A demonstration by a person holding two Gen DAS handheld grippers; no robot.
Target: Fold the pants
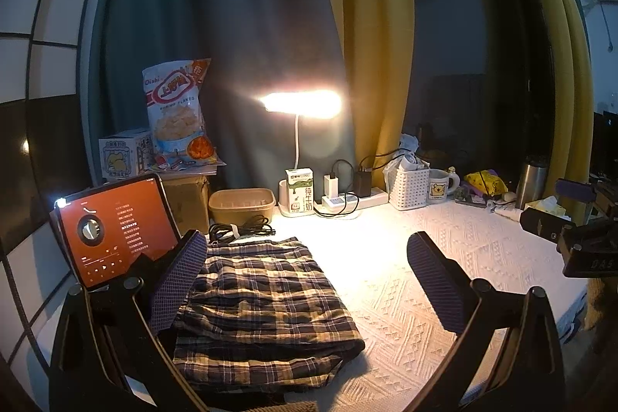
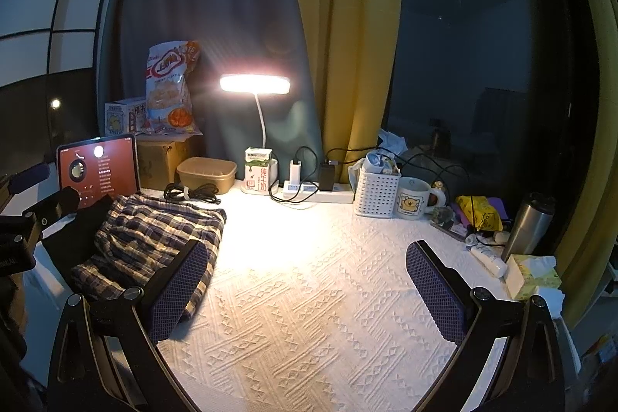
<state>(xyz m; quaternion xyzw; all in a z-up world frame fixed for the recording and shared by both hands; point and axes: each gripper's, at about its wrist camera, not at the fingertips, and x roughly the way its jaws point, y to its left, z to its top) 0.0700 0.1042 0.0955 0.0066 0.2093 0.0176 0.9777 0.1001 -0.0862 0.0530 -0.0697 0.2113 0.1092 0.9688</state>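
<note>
Padded tongs spread wide over plaid pants folded on a white-clothed counter.

Left tongs (image 1: 309,280) gape with nothing between the pads; their left pad (image 1: 181,280) overlaps the near-left edge of the folded plaid pants (image 1: 266,304), though contact cannot be judged. Right tongs (image 2: 307,290) also stand wide and empty above the bare textured cloth on the counter (image 2: 316,296), with the pants (image 2: 154,242) at their left. A tablet (image 1: 116,230) behind the pants is partly hidden by the left tongs. Glare from the lamp (image 1: 301,103) washes out the cloth nearby.
</note>
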